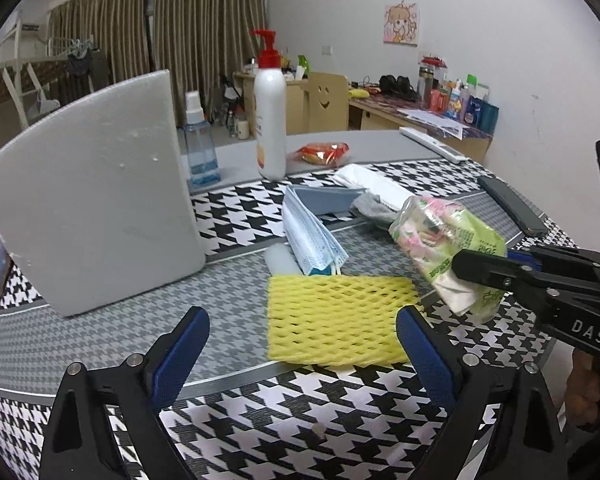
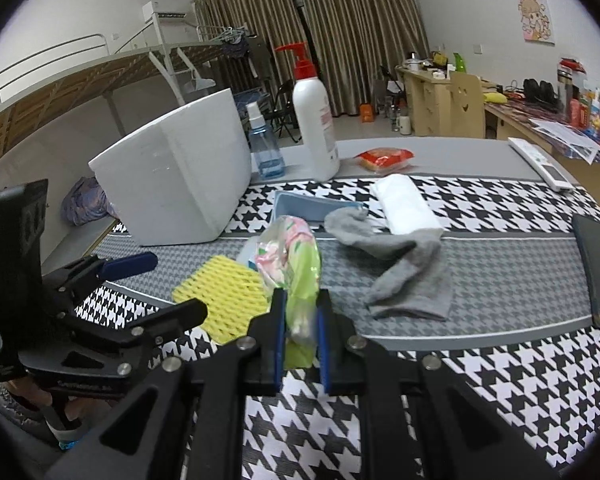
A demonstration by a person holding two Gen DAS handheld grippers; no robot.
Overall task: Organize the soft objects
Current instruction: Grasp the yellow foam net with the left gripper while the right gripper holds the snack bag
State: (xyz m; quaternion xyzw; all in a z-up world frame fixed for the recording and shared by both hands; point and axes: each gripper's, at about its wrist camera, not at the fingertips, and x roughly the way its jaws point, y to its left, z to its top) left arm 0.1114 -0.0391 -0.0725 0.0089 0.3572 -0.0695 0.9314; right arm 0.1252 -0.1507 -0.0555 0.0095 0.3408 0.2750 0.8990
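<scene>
Nearest: left claw [image 1: 302,354] spread wide, empty, poised over yellow foam net [image 1: 340,316] on the bench [image 1: 100,344]; right claw [image 2: 300,336] clamped on tissue pack [image 2: 296,264], lifted clear. Beyond: masks [image 1: 310,236], grey sock [image 2: 404,272], white roll [image 2: 404,204] lying loose, unsorted. Judged barely begun, white box [image 1: 96,200] waiting behind

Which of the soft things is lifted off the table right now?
The green tissue pack, pinched in the right gripper; the yellow foam net lies flat.

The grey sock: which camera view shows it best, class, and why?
The right wrist view: the grey sock lies in full sight on the tablecloth. The left wrist view shows only a scrap behind the tissue pack.
</scene>
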